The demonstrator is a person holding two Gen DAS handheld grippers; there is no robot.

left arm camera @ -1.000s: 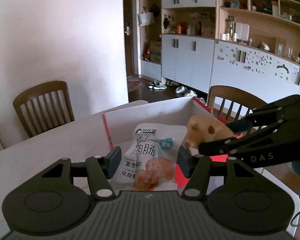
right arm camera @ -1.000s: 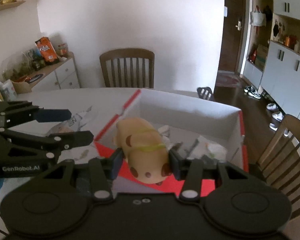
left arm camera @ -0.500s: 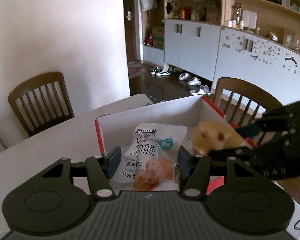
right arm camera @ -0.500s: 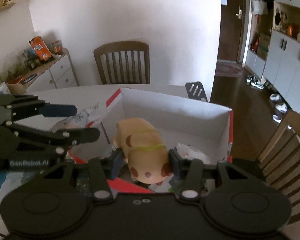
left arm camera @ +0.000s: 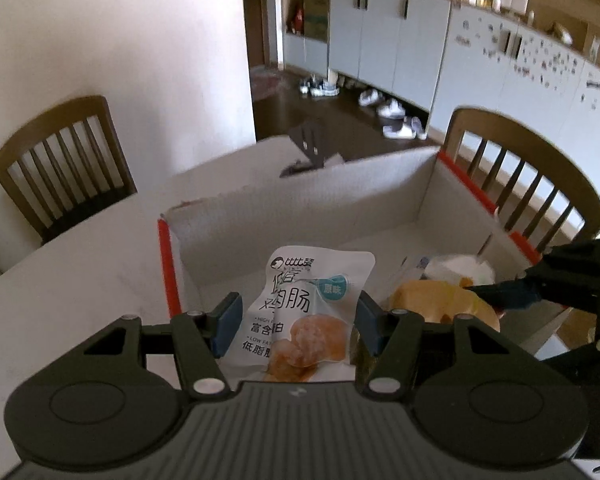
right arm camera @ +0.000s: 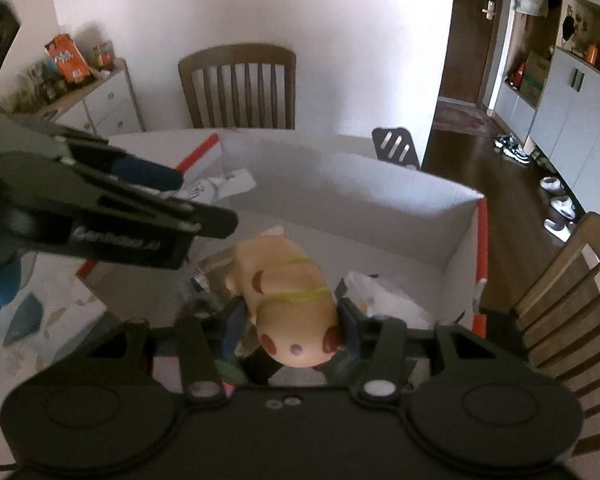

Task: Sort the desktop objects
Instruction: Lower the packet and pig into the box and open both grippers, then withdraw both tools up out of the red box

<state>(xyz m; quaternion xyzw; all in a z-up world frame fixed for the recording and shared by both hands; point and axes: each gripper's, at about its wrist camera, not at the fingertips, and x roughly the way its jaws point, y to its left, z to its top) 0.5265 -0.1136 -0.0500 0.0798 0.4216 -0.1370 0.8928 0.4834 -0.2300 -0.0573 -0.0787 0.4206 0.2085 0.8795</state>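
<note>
Since a second earlier both grippers had advanced from the near rim to over the inside of the box (left arm camera: 300, 196), and both views had tipped downward. Nearest in the left wrist view, the left gripper (left arm camera: 296, 322) was clamped on a white snack packet (left arm camera: 304, 312), which hung between the blue pads above the box's left half. In the right wrist view the right gripper (right arm camera: 290, 326) was closed on a tan toy pig (right arm camera: 288, 296), held nose toward the camera above the right half of the box. Below and beyond the pig lay crumpled white paper (right arm camera: 384, 300) and other small items on the box floor, too blurred to name. Beyond the far wall a black spatula (right arm camera: 394, 148) lay on the table (left arm camera: 80, 264), with wooden chairs (right arm camera: 238, 86) behind. Judgement: step in hand was the drop, both items near release. To do it well, lower each item close to the floor before opening, keep the two grippers apart, and release the packet flat so it does not catch the red-edged rim.
</note>
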